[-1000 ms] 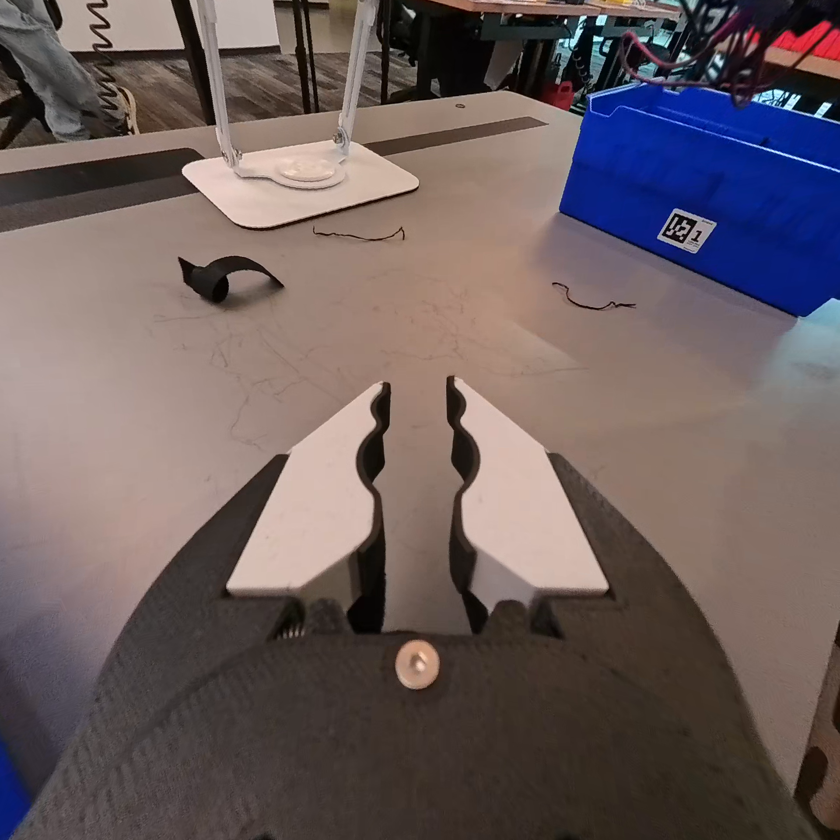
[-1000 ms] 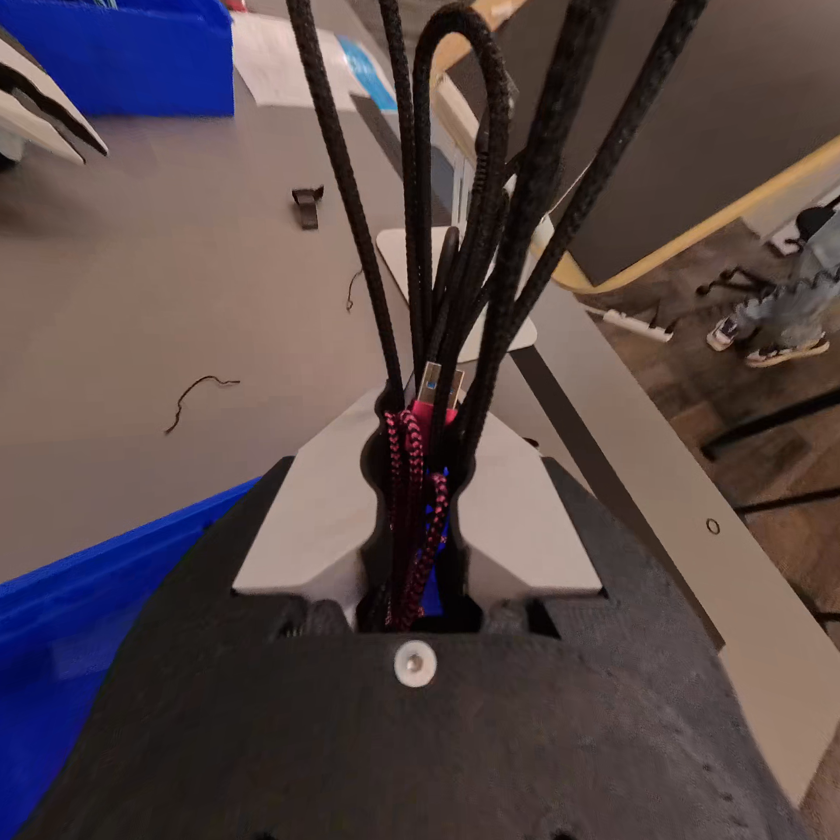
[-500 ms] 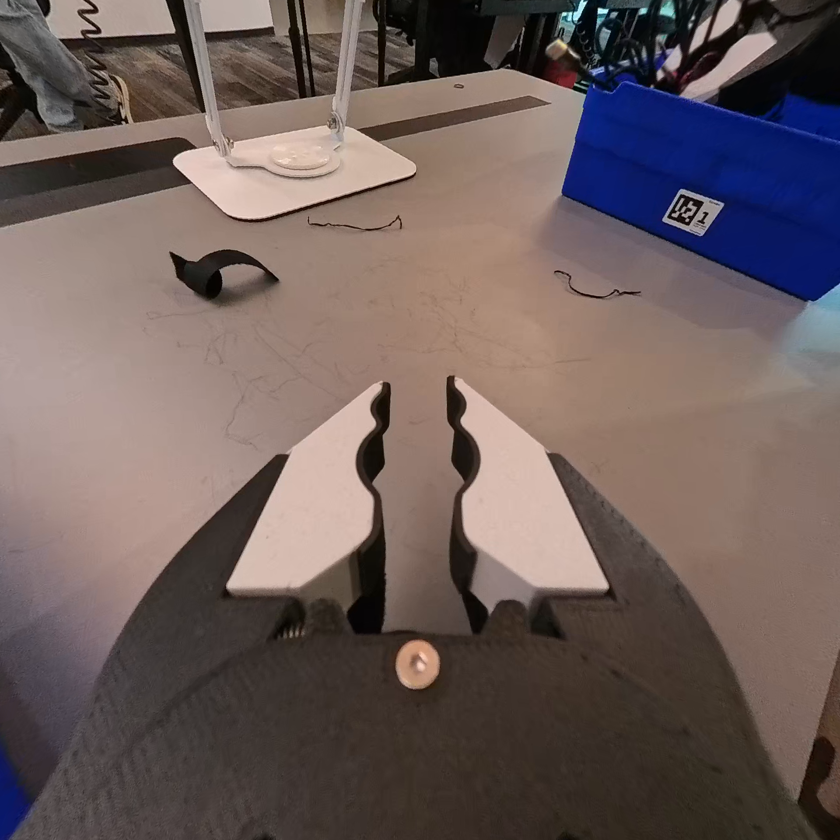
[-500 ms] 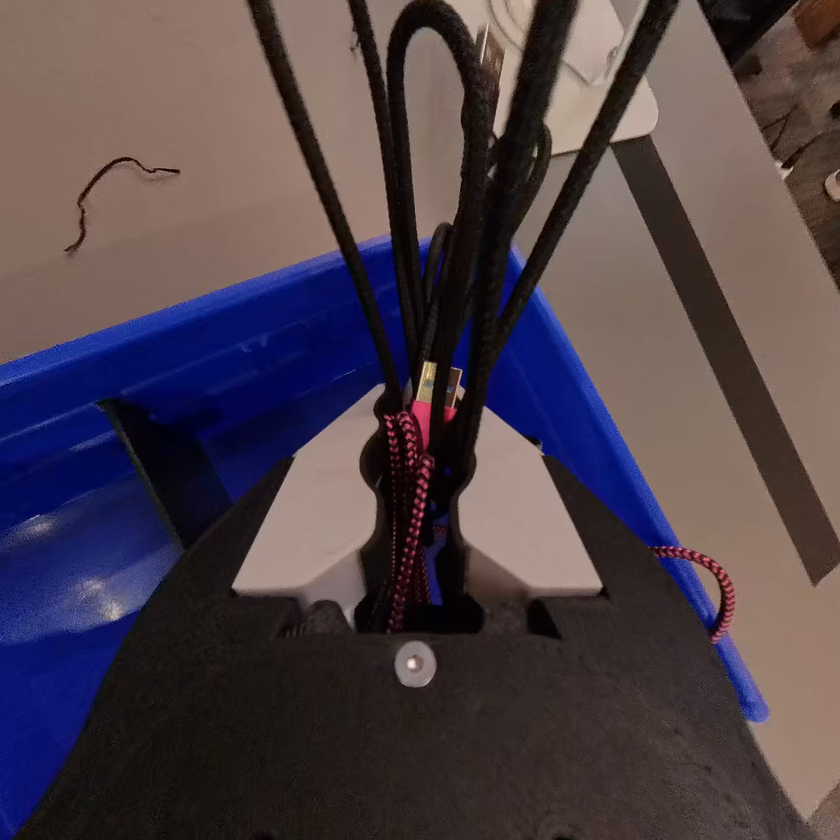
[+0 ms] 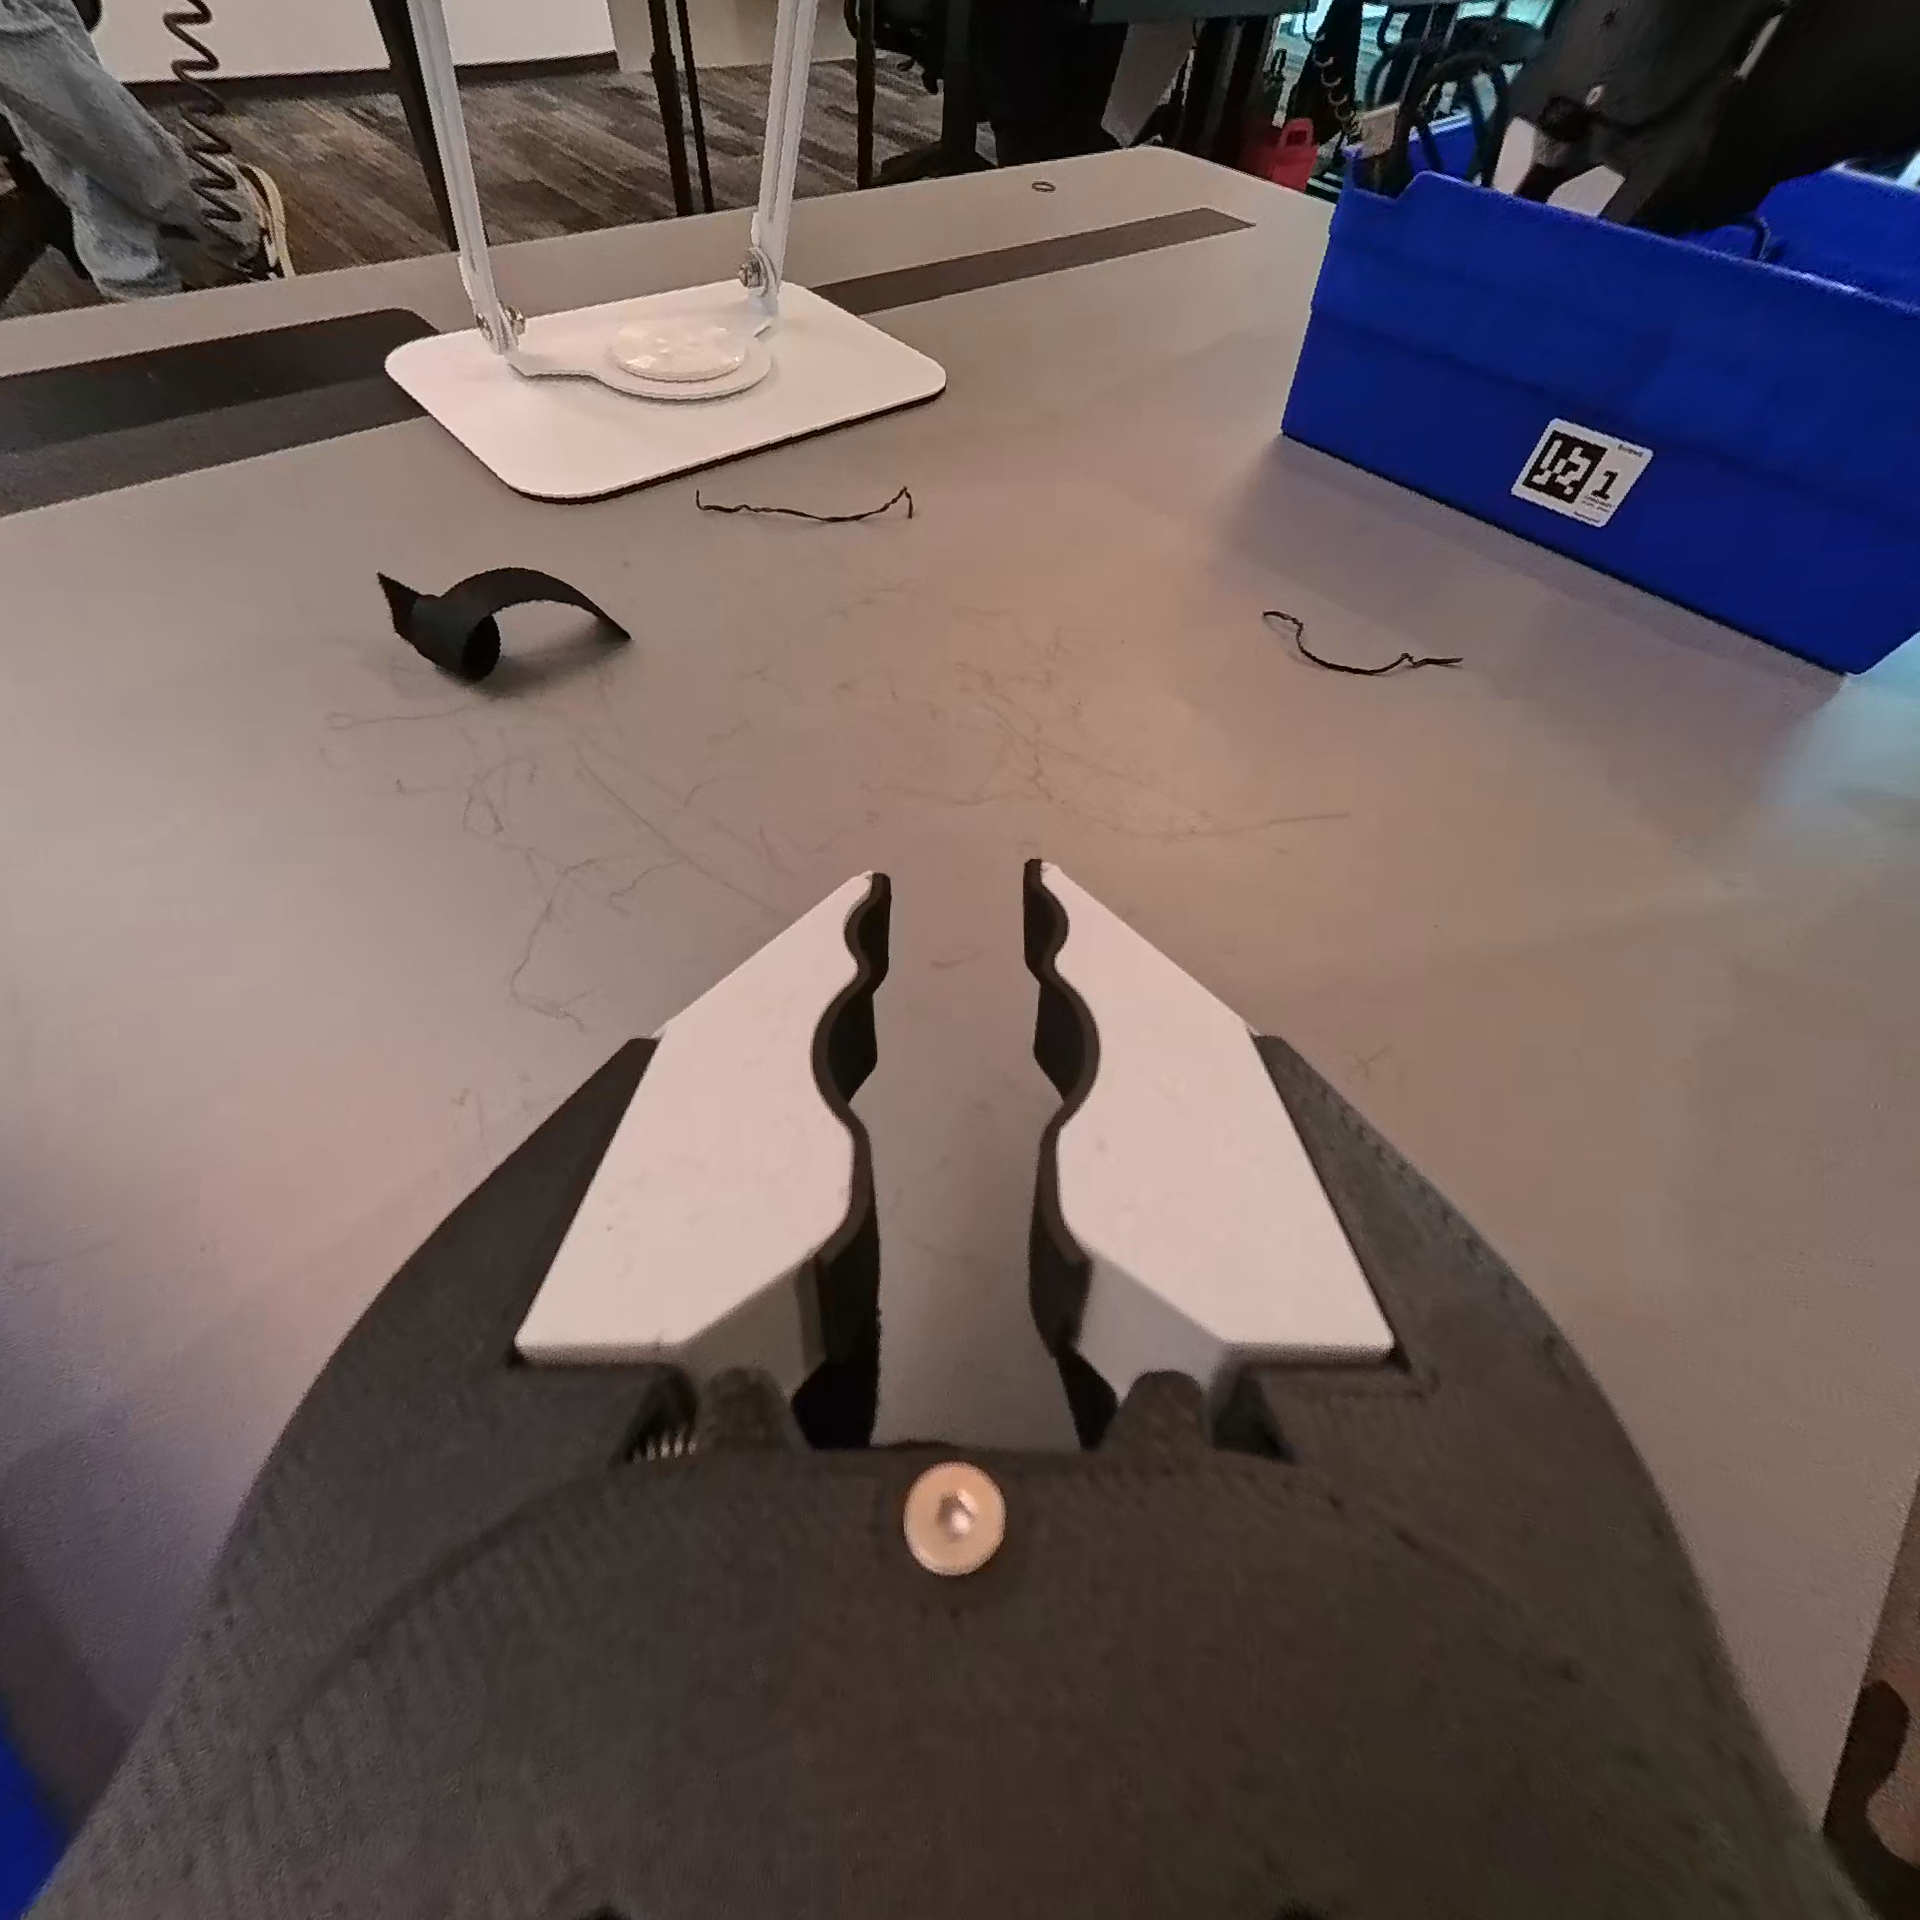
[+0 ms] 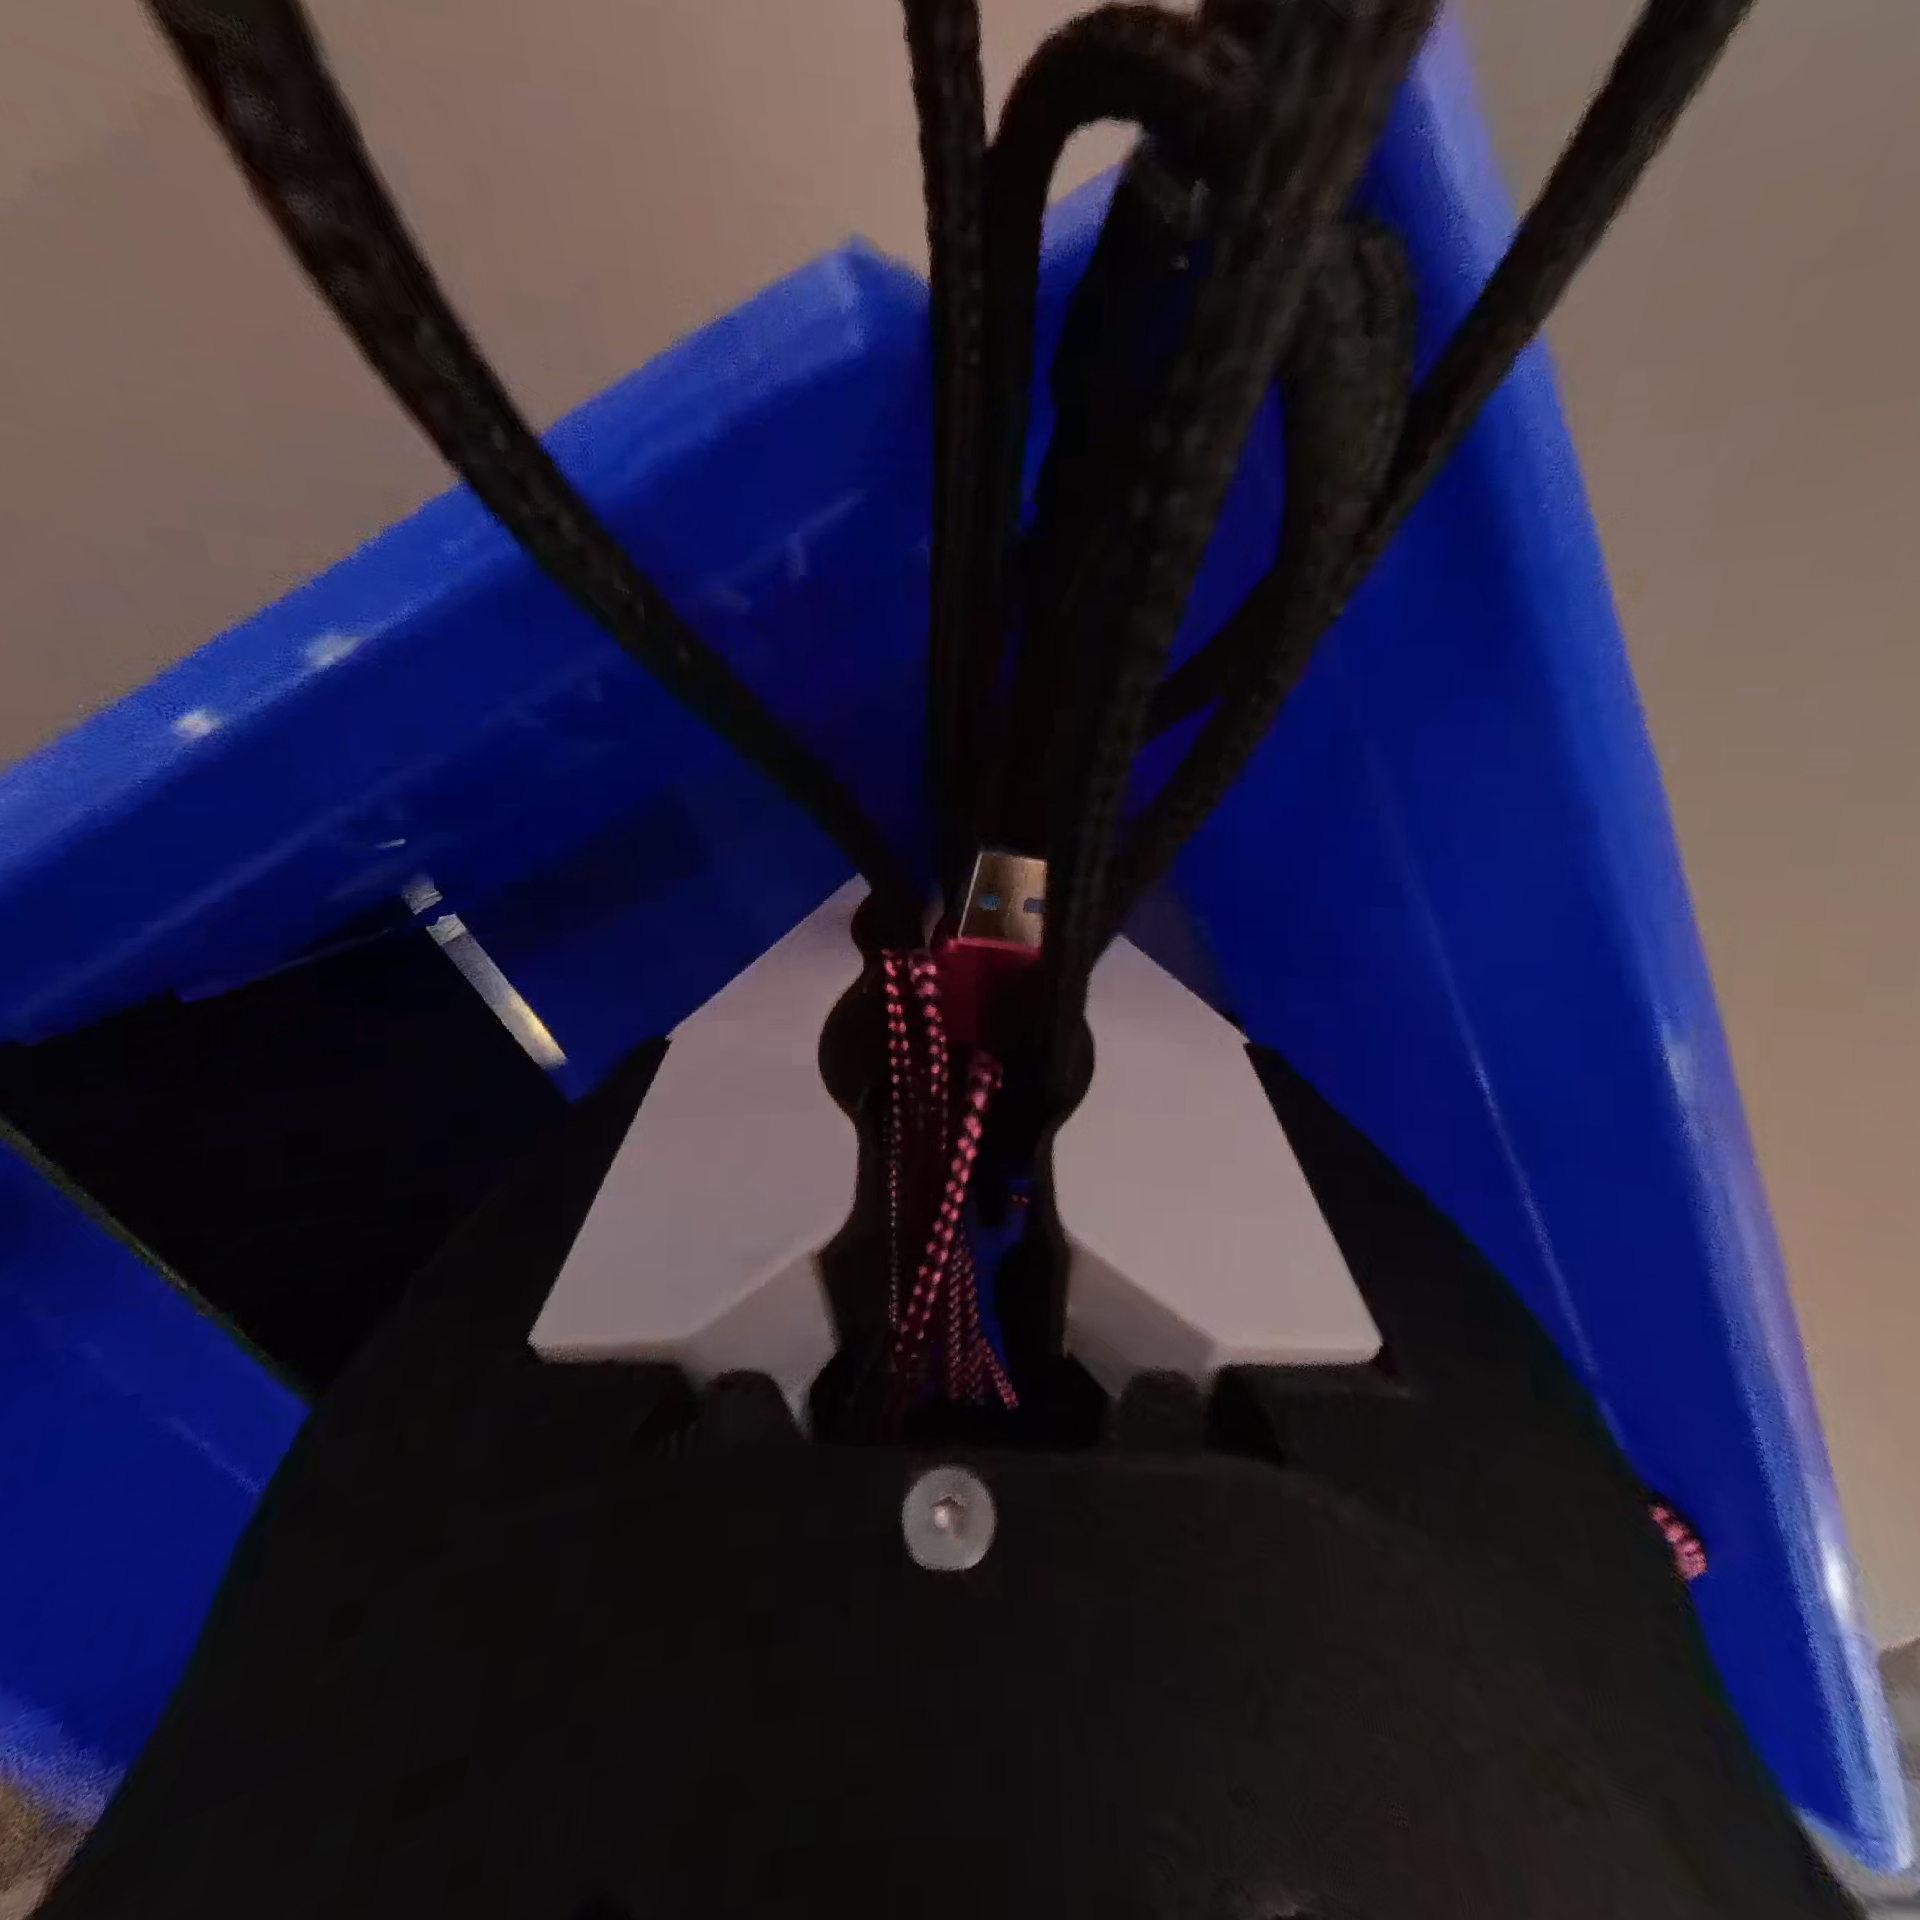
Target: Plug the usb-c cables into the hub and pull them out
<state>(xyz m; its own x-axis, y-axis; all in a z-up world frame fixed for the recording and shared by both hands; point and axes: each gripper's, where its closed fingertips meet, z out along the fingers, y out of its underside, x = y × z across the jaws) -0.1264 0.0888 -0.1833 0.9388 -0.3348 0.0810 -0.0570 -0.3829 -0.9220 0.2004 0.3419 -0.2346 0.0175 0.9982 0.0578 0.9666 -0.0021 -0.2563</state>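
My right gripper (image 6: 961,914) is shut on a bundle of cables (image 6: 1143,540): several black braided ones and a red-and-black braided one (image 6: 951,1174) with a red plug and metal connector (image 6: 1003,899) at the fingertips. It holds the bundle inside a blue bin (image 6: 665,582), pointing down at the bin's corner. My left gripper (image 5: 956,883) is open and empty, low over the grey table (image 5: 1039,748). The blue bin (image 5: 1600,364) shows at the far right in the left wrist view. No hub is in view.
A white lamp base (image 5: 665,405) with two white arms stands at the back. A black strap (image 5: 488,623) lies on the table left of centre. Two black thread scraps (image 5: 810,509) (image 5: 1351,655) lie nearby. A black divider (image 6: 208,1122) stands inside the bin. The left gripper's tips are roughly 40 cm from the right gripper's.
My right gripper has moved from over the table down into the blue bin with the cable bundle. My left gripper has stayed open, shifting only a little.
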